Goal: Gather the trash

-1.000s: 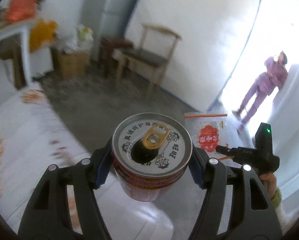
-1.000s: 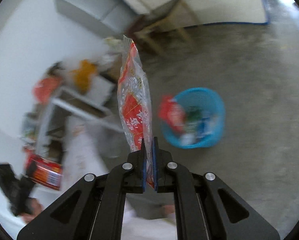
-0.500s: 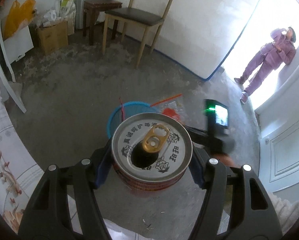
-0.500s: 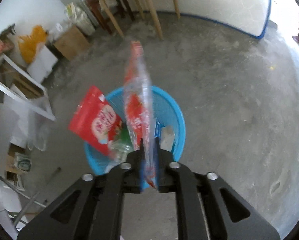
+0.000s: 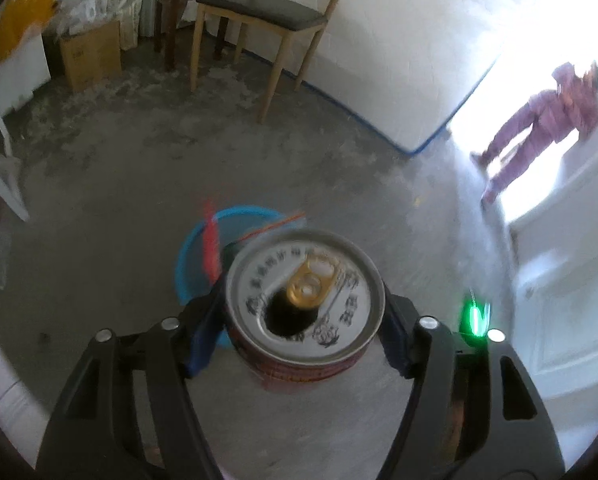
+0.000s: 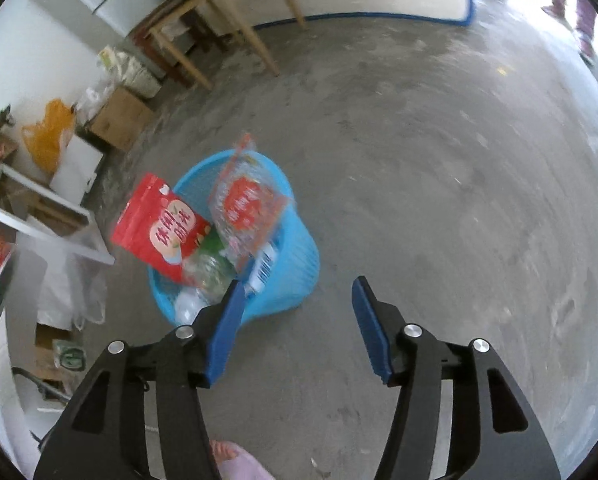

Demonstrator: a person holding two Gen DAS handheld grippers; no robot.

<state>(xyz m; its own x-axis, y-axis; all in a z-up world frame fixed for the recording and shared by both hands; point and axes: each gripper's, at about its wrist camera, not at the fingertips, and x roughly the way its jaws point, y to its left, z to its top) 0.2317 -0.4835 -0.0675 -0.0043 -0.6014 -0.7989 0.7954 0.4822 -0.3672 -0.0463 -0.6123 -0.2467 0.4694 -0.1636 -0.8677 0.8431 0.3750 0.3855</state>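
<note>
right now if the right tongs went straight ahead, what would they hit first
Probably bare concrete floor, just right of the blue basket. The open right tongs hold nothing; depth is hard to judge.

A wooden chair [image 5: 259,12] with a dark seat stands on the concrete floor [image 6: 439,160] against a white panel [image 5: 399,40], a dark stool [image 5: 191,0] beside it. A cardboard box [image 5: 91,54] sits near an orange bag [image 6: 49,136]. A person in purple [image 5: 547,116] stands in the bright doorway.

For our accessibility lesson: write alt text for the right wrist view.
The open right gripper hovers above a blue basket on a concrete floor. A clear red-printed bag sits at its top beside a red snack pouch.
</note>
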